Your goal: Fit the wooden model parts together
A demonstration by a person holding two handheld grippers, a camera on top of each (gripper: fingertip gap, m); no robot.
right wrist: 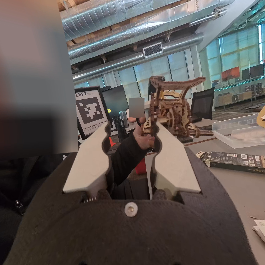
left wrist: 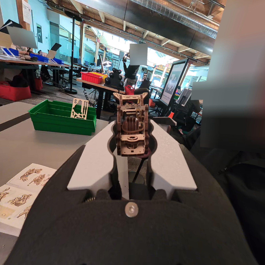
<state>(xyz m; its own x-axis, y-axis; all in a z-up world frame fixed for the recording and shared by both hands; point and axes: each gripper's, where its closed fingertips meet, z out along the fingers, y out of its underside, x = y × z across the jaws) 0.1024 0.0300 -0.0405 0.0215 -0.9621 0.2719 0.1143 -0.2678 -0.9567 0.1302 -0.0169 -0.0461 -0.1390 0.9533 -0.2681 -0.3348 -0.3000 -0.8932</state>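
My left gripper [left wrist: 131,133] is shut on the wooden model [left wrist: 131,127], a partly built brown and tan vehicle frame. Both pads press on its sides, and it stands upright above the grey table's [left wrist: 28,146] edge. In the right wrist view the same model [right wrist: 173,111] shows side-on, just beyond my right gripper [right wrist: 132,126]. My right gripper is open. The model's near side frame lies close to the inner face of its right finger [right wrist: 169,150], while its left finger [right wrist: 93,150] stands well clear. A hand in a black sleeve [right wrist: 142,139] shows under the model.
A green bin [left wrist: 61,119] on the table holds a punched wooden parts sheet [left wrist: 79,108]. An instruction booklet [left wrist: 21,190] lies at the near left. In the right wrist view a black box [right wrist: 235,162], a clear plastic tray [right wrist: 240,133] and paper scraps [right wrist: 259,230] lie on the table.
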